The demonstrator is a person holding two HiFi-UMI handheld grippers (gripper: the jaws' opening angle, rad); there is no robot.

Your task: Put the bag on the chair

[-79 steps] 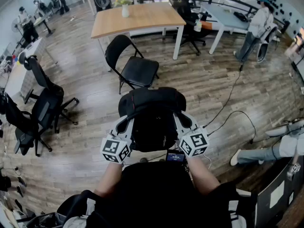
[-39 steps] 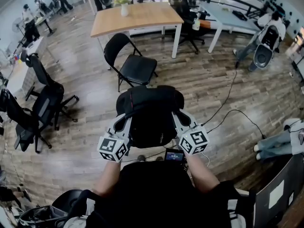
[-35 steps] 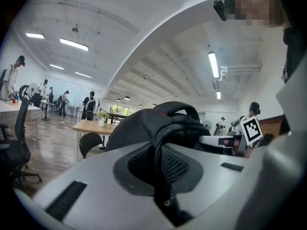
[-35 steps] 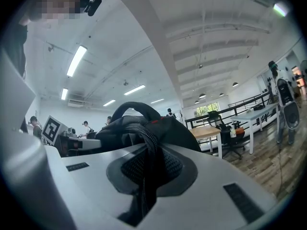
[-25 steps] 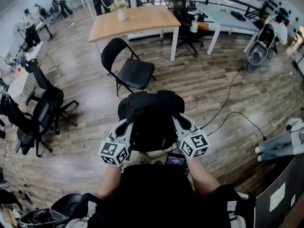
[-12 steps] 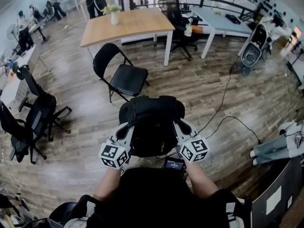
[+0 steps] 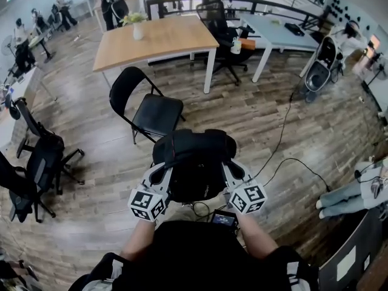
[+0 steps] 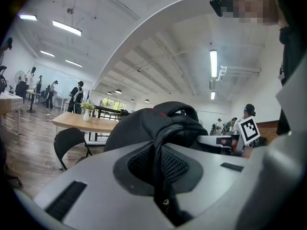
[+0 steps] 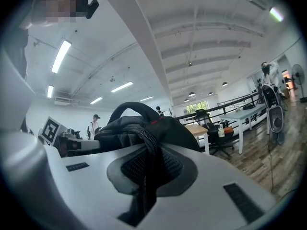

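Item 1. Left gripper (image 8: 160,176): near, left of centre, held in front of the person's body. Jaws nearly closed, clamped on a black strap (image 8: 157,145) of the bag.

Item 2. Right gripper (image 9: 145,178): near, right of centre, level with the left one. Jaws nearly closed, clamped on a second black strap (image 9: 147,150) on the bag's other side.

Item 3. Bag (image 7: 194,162): black backpack, hanging between the two grippers, off the wooden floor (image 7: 254,117) and not on any chair.

Item 4. Cable (image 7: 284,139): black, lying on the floor to the right of the bag.

Item 5. Folding chair (image 7: 151,111): black, seat bare, standing just beyond the bag and a little to its left, apart from it.

Item 6. Office chairs (image 7: 39,165): black, at the left edge.

Item 7. Wooden table (image 7: 151,38): beyond the folding chair, bearing a white vase (image 7: 138,30) with greenery.
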